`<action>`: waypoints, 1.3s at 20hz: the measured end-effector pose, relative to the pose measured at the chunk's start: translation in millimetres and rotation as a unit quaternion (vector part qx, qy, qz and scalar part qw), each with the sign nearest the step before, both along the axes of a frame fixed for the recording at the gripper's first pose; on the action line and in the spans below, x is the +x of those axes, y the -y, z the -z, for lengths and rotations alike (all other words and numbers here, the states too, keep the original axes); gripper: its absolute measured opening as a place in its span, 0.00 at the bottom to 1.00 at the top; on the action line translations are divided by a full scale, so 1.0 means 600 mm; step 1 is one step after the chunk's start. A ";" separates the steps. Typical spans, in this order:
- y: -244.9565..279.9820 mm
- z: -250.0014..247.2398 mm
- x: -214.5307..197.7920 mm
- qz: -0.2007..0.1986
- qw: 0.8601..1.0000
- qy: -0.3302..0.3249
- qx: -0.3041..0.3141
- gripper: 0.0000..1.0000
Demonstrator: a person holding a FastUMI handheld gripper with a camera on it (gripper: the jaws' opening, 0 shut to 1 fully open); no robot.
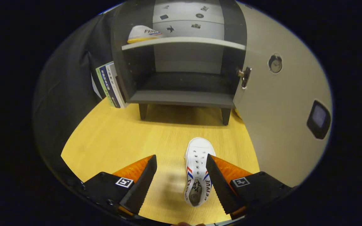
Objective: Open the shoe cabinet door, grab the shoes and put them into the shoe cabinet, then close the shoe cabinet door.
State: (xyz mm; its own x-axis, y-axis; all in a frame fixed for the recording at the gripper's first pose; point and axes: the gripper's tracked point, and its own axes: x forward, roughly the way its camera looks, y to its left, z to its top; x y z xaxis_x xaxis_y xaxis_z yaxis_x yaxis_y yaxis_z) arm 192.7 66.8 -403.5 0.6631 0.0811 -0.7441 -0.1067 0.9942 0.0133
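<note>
From the gripper view, the gripper (181,161) is released, its two fingers spread wide apart over the wooden floor (115,138) and pressing on nothing. A white shoe (198,171) lies flat on the floor between the fingers, close against the inner side of the right finger and well apart from the left one; its toe points ahead, toward the cabinet, and its heel opening faces back toward the claw. Beyond the fingers stands the shoe cabinet (181,78) on short dark legs, its door (278,103) swung fully open ahead and to the right of the right finger. The lower compartment holds nothing visible. On the upper shelf (184,42), toward its left end, rests a second white shoe (143,34) with a yellowish sole. Ahead and left of the left finger, some books (110,83) lean against the cabinet's outer left wall
</note>
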 end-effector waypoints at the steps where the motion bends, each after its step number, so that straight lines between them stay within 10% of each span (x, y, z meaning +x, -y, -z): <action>1: 0.003 0.027 -0.002 0.002 1.000 -0.020 0.004 0.98; 10: 0.025 0.135 -0.008 0.000 0.994 -0.101 -0.043 0.97; 19: 0.039 0.129 -0.008 -0.009 0.991 -0.104 -0.078 0.16; 26: 0.028 0.136 -0.008 0.006 0.993 -0.117 -0.034 0.02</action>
